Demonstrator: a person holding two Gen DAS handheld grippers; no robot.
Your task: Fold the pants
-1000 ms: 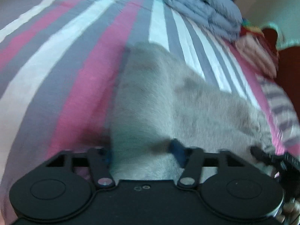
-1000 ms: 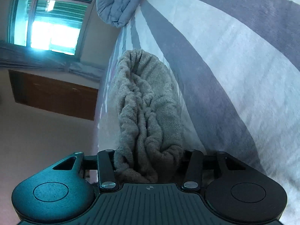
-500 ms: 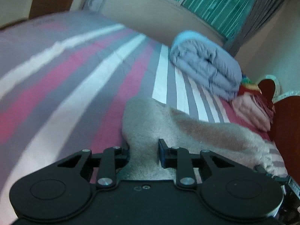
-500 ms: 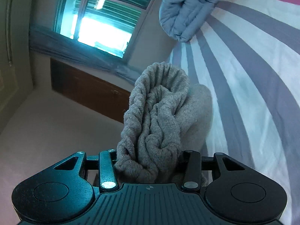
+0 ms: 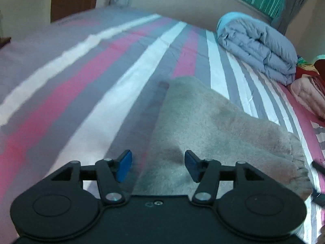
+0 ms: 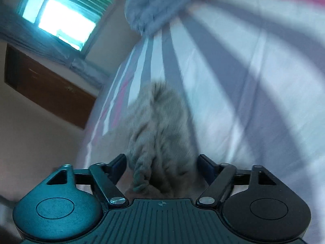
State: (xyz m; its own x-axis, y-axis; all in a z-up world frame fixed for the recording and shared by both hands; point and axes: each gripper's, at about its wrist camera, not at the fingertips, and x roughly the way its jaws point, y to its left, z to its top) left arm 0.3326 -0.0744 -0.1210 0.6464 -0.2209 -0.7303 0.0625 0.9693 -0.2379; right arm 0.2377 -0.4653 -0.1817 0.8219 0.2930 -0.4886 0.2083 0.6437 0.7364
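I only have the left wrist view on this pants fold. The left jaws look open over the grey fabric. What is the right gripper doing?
Observer: The right gripper is open too; its jaws have just been opening, and the bunched end of the grey pants lies between them, unpinched.
Operator: Is that end on the bed?
Observer: Too blurred to be sure; it looks settled on the striped bedsheet.
Operator: Anything beyond the bed's edge there?
Observer: A bright window with a brown wooden cabinet below it.
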